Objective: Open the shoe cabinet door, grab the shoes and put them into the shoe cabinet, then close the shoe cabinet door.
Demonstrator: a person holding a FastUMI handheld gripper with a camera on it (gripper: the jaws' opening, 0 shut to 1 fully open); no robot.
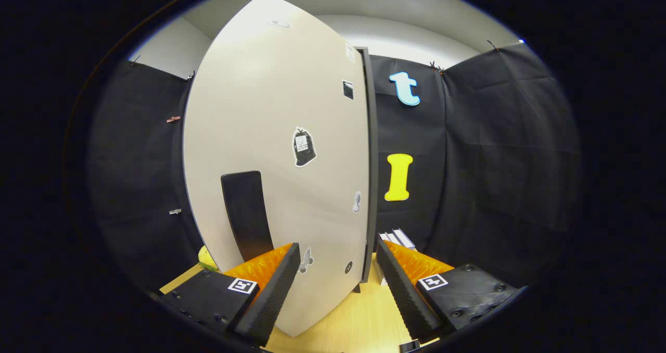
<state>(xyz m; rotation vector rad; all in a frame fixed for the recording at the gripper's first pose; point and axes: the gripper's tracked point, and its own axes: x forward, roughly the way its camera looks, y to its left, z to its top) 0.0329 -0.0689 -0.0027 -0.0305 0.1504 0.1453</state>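
Note:
The shoe cabinet door (281,134) is a tall pale panel with a few small stickers. It stands close in front of me, and its dark right edge (371,186) faces me. A black rectangular handle patch (245,212) sits low on the panel, just beyond my left finger (273,290). My gripper (338,285) is open with the fingers wide apart. The door's lower right corner lies in the gap between them, and neither finger presses on it. A small white object (398,238), too hidden to identify, shows just beyond my right finger (403,290).
A light wooden surface (364,316) runs under the door and fingers. Black cloth walls (494,160) close in the booth on the left and right. A small yellow-green thing (206,258) peeks out left of the door's foot.

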